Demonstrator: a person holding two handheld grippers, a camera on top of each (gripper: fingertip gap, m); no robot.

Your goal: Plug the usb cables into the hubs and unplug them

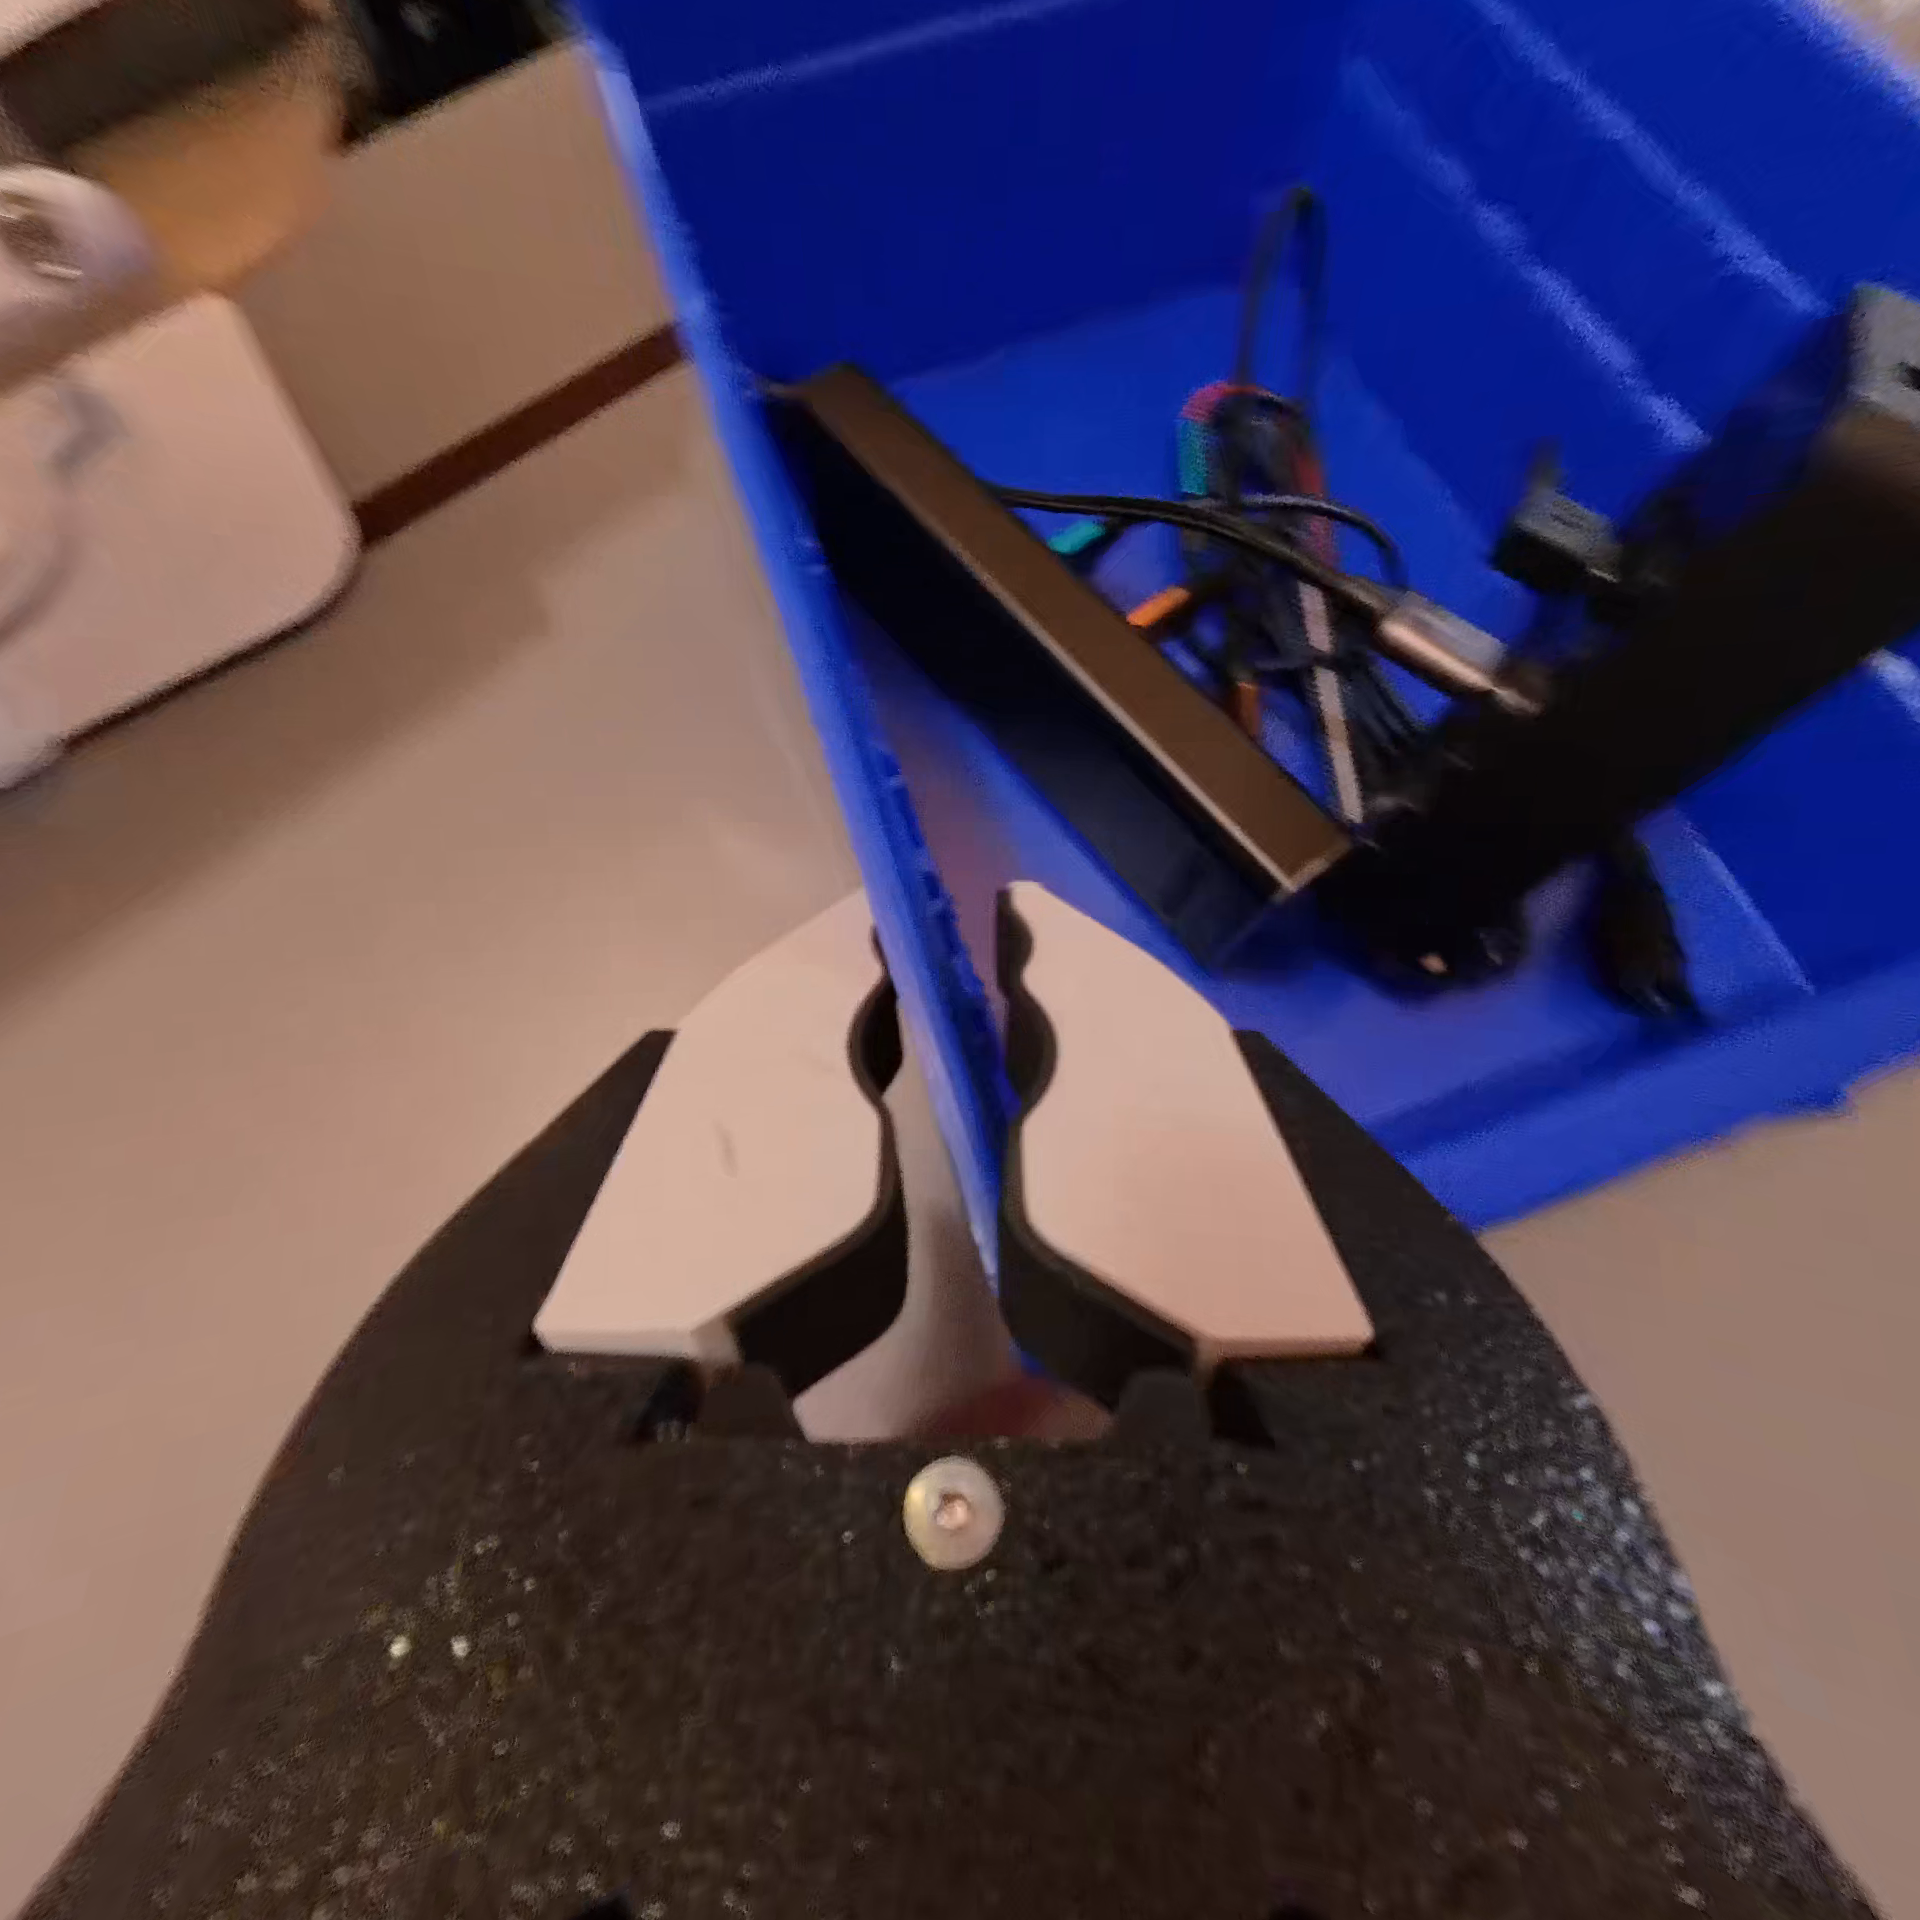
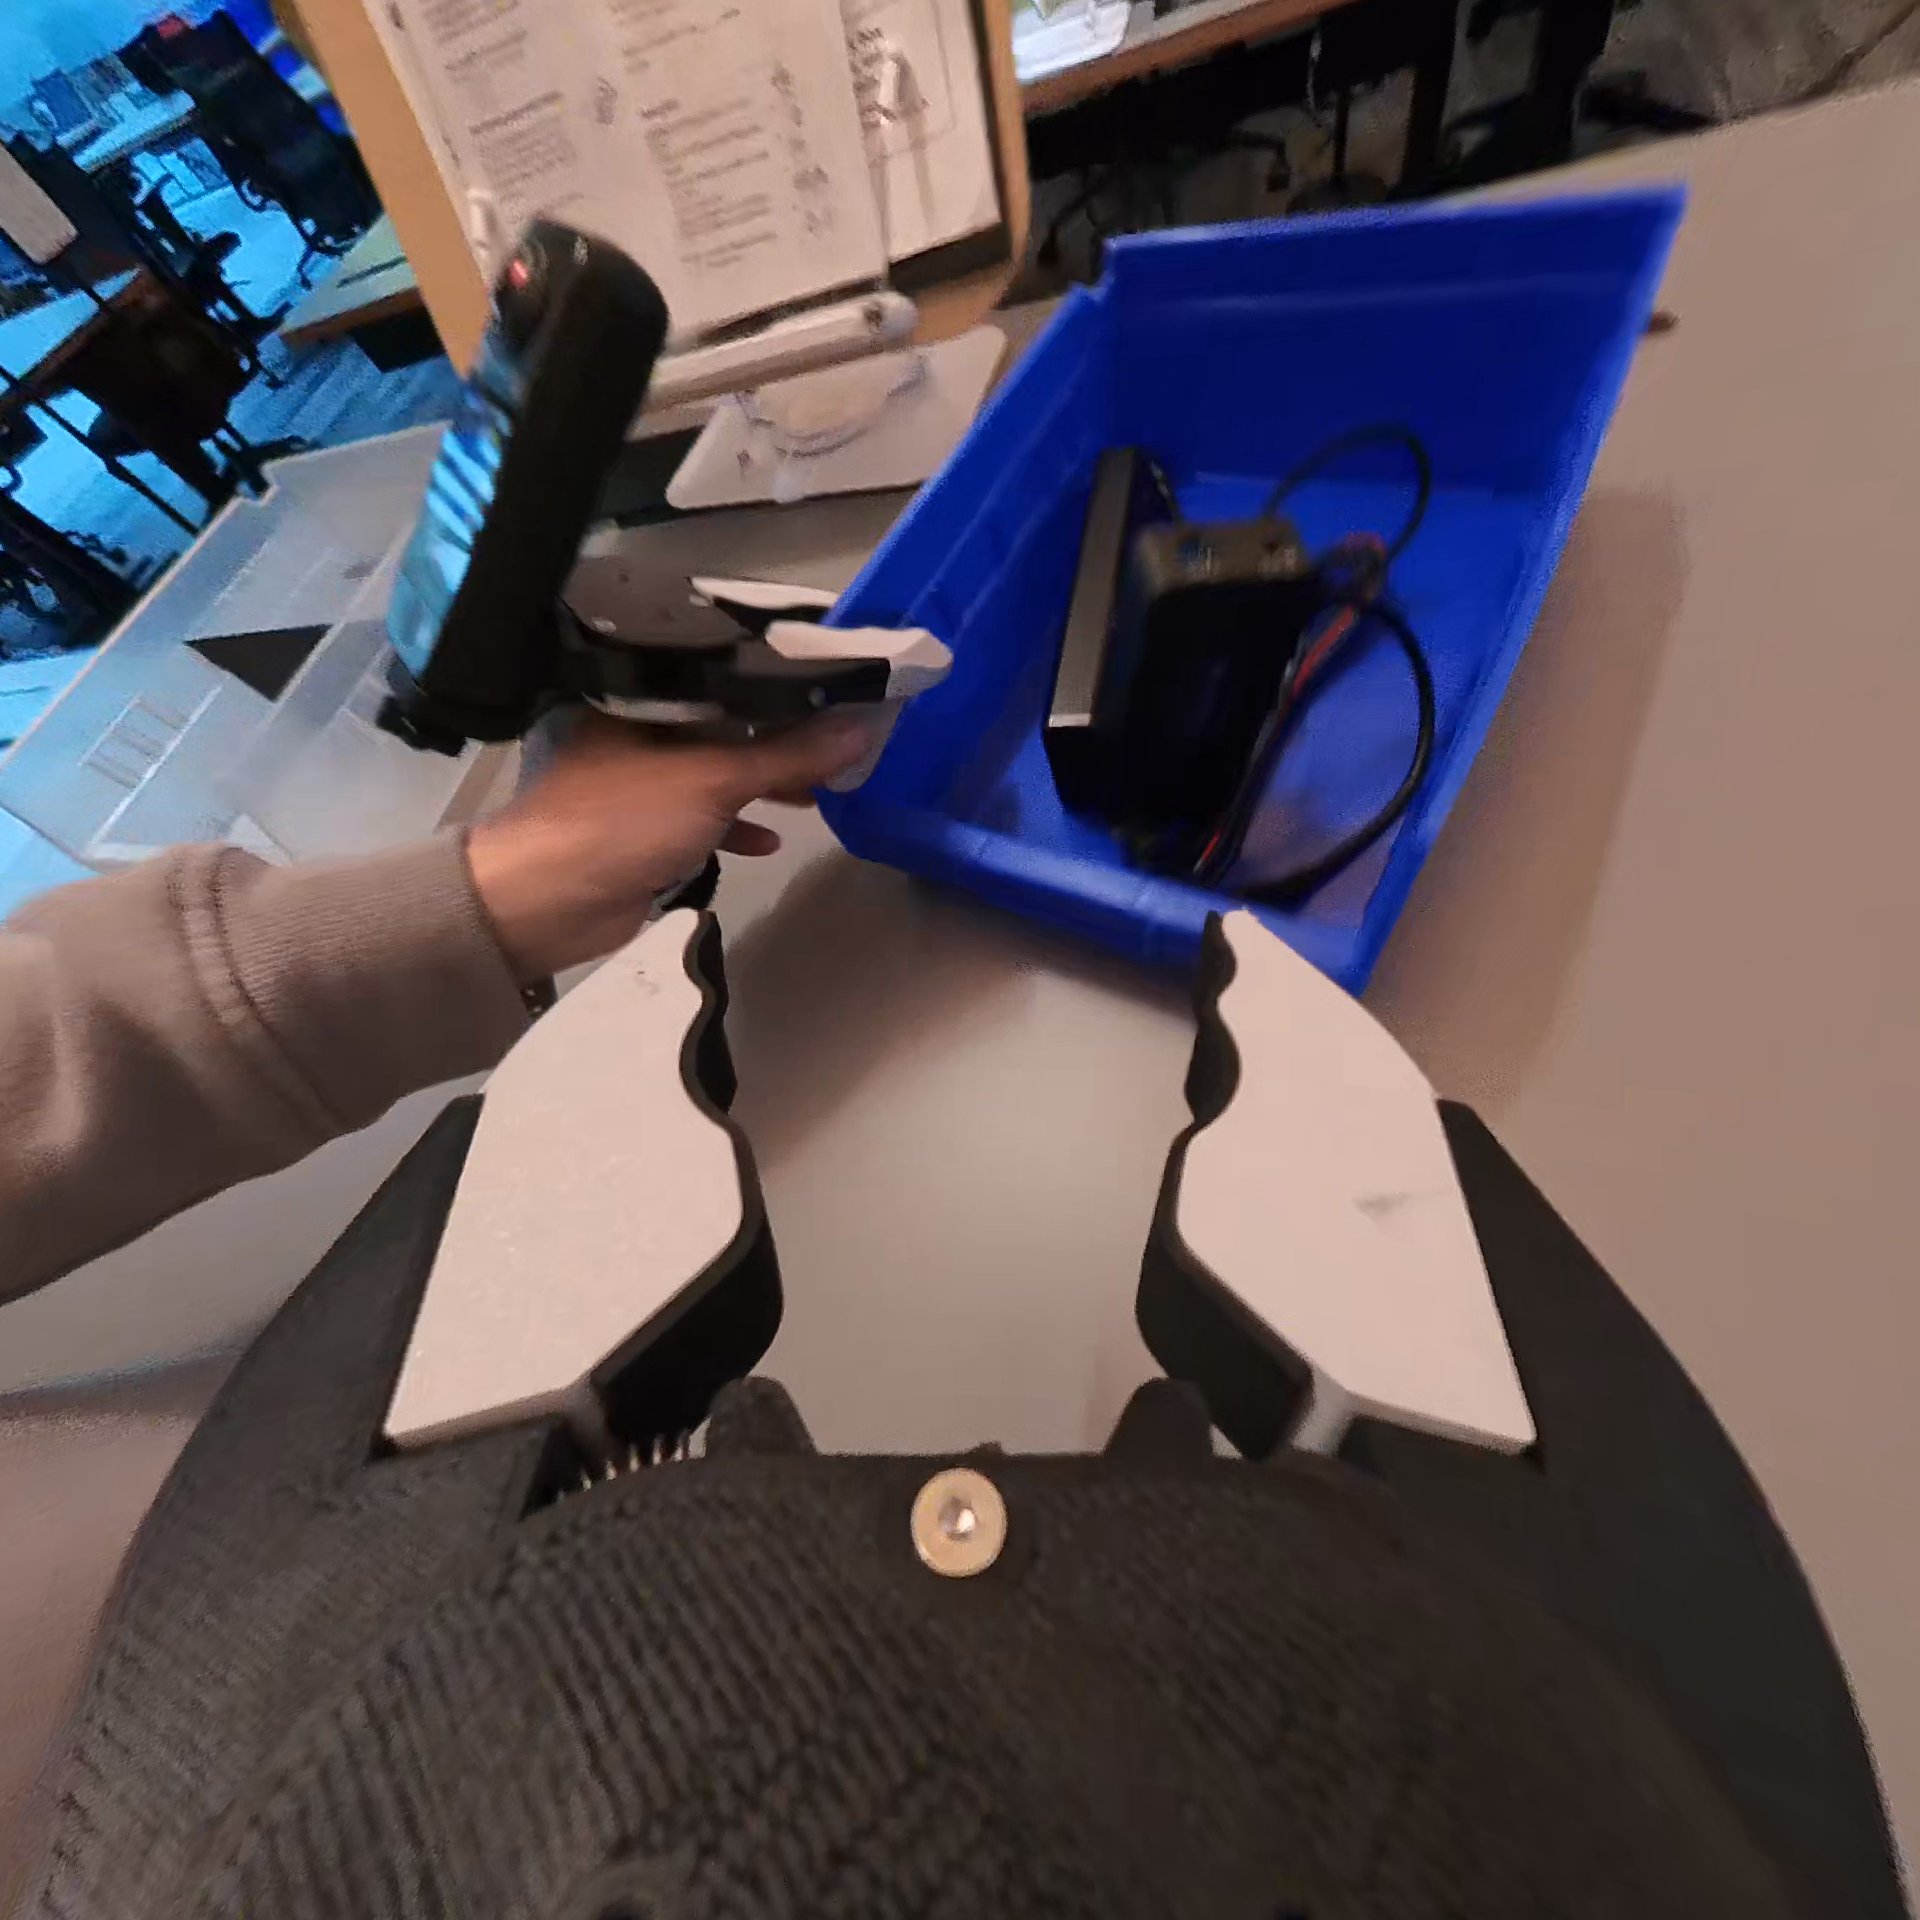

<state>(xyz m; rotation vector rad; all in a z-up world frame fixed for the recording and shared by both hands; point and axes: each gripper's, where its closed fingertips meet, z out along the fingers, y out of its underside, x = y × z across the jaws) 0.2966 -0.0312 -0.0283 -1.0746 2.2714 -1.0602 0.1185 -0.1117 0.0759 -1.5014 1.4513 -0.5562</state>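
Observation:
A blue plastic bin (image 1: 1039,208) stands on the grey table. In it lie a slim black hub (image 1: 1091,665) leaning on the left wall, a bulkier black hub (image 1: 1662,707) and a tangle of USB cables (image 1: 1247,540). My left gripper (image 1: 948,914) is shut on the bin's left wall, which passes between its fingers. In the right wrist view the bin (image 2: 1299,343) holds the hubs (image 2: 1195,665) and cables (image 2: 1392,727), with the left gripper (image 2: 914,660) at its left rim. My right gripper (image 2: 961,935) is open and empty above the table, just in front of the bin.
A person's hand and beige sleeve (image 2: 623,831) hold the left gripper. A white device (image 1: 135,520) sits to the left of the bin. A board with papers (image 2: 675,135) stands behind it. Bare table (image 2: 1714,831) lies to the right of the bin.

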